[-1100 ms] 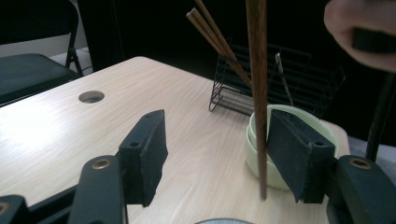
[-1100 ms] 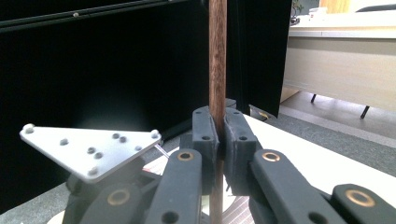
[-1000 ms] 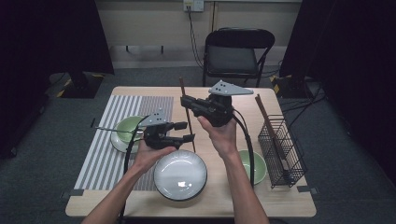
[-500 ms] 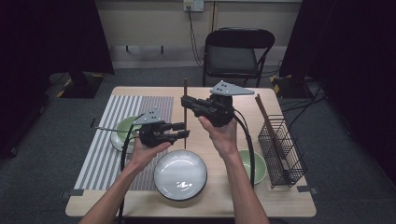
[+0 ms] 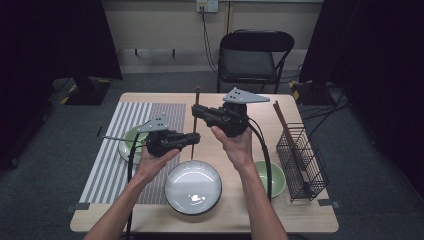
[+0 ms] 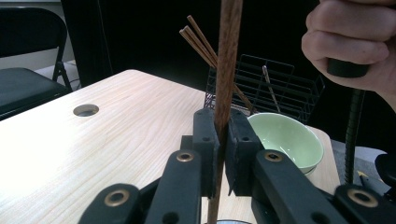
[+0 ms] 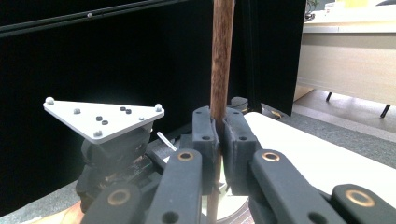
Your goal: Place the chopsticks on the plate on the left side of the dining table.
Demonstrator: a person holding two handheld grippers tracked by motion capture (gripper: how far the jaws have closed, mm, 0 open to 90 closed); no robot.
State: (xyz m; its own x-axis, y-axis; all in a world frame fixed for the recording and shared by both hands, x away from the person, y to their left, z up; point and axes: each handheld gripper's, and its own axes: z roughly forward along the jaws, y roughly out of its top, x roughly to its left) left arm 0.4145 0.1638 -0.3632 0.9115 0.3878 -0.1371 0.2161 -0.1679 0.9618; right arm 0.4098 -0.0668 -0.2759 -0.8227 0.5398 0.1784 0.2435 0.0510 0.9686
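Compared with a second ago, the left claw (image 5: 196,138) has slid a little toward the middle of the high view and its jaws have just been closing; where they stood spread beside the stick, they now press on it. The right claw (image 5: 196,111) sits where it did, clamped on the same stick as before.

That stick is a long, dark brown wooden chopstick (image 5: 195,125), straight and slim, with a reddish grain that shows in both gripper views. In the high view it stands near the centre of the frame, running from the upper middle of the light wooden tabletop (image 5: 235,210) down toward the round white plate (image 5: 193,186) at lower centre. The right claw pinches it near its upper end, the left claw lower down, and both sets of jaws are nearly together with only the chopstick's width between them. In the left gripper view (image 6: 223,116) the chopstick rises through the pads at centre; in the right gripper view (image 7: 219,79) likewise.

At the right of the high view stands a black wire basket (image 5: 302,160) with more brown sticks leaning in it, and a pale green bowl (image 5: 272,176) just beside it.
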